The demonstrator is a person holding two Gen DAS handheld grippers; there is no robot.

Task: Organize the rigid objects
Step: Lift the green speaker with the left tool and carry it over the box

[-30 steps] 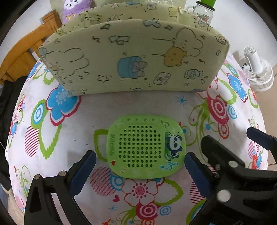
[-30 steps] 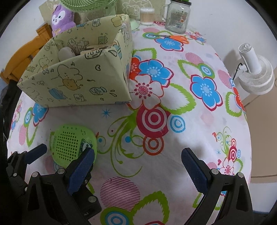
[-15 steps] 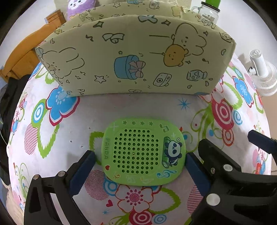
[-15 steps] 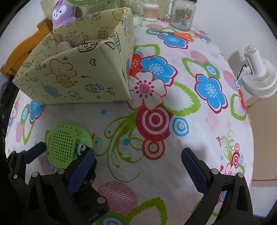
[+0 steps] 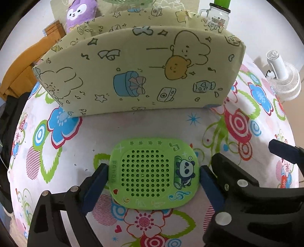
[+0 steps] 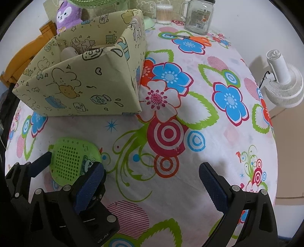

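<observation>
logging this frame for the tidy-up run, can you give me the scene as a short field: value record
surface: table under a flowered cloth
target: green panda case, lying flat in front of the storage box
left gripper: jaws just been closing, one pad at each short side of the case, grip not confirmed
right gripper: open, nothing between its pads, over bare cloth
storage box: cream cartoon print, open top, behind the case
far end: glass jar, orange scissors
off table: white fan
</observation>
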